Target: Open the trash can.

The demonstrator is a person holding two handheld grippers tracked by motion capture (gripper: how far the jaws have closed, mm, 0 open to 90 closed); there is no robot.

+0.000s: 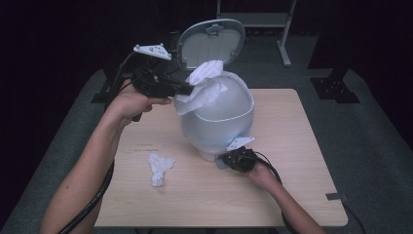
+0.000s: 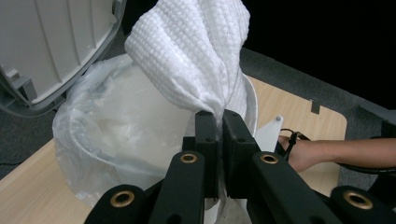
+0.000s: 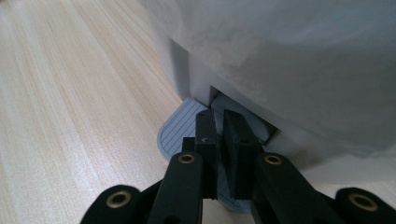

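Observation:
A pale pedal bin [image 1: 219, 117] with a clear plastic liner [image 2: 121, 135] stands mid-table, its lid [image 1: 210, 43] swung up at the back. My left gripper [image 1: 190, 89] is shut on a white textured paper towel [image 1: 207, 78], which hangs over the bin's open mouth. In the left gripper view the towel [image 2: 196, 56] rises from between the closed jaws of the left gripper [image 2: 223, 116]. My right gripper [image 1: 225, 158] is low at the bin's front base. Seen from the right gripper view, the right gripper [image 3: 219, 116] is shut with its tips over the ribbed grey pedal [image 3: 180, 128].
A crumpled white tissue [image 1: 159, 168] lies on the wooden table [image 1: 292, 195] left of the bin's base. The floor around is grey carpet, with a metal stand [image 1: 285, 48] behind the table. The right hand [image 2: 303, 151] shows beyond the bin in the left gripper view.

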